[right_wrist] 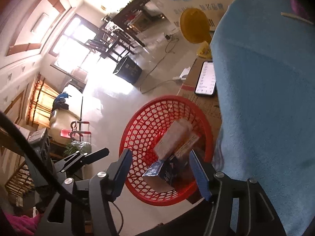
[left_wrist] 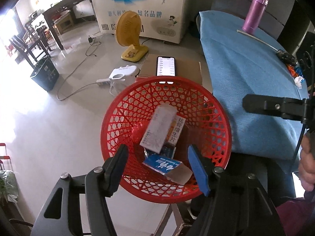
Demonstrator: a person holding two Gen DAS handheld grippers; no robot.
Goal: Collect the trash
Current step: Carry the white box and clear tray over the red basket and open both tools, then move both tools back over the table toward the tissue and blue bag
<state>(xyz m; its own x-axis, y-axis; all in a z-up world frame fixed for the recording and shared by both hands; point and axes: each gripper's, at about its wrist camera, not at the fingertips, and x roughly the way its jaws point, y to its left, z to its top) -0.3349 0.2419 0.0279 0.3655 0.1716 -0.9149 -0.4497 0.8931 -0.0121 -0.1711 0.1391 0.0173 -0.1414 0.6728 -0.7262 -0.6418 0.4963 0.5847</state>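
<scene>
A red plastic mesh basket (left_wrist: 122, 108) stands beside a table covered with a blue cloth (left_wrist: 246, 74). Inside lie a white carton (left_wrist: 157, 127), an orange-and-white medicine box (left_wrist: 176, 129) and a blue box (left_wrist: 161, 164). My left gripper (left_wrist: 157, 169) is open and empty, just above the basket's near rim. My right gripper (right_wrist: 159, 175) is open and empty over the same basket (right_wrist: 141, 129), above the blue box (right_wrist: 163, 171) and white carton (right_wrist: 173, 137). Crumpled wrappers (left_wrist: 295, 72) lie at the table's right edge.
A purple flask (left_wrist: 254, 11) and a thin stick (left_wrist: 258, 40) are on the blue cloth. A phone (left_wrist: 165, 65) lies on a cardboard box behind the basket. A yellow fan (left_wrist: 129, 35), white power strip (left_wrist: 102, 81), cables, a dark bin (left_wrist: 44, 74) and a freezer (left_wrist: 137, 7) are on the floor.
</scene>
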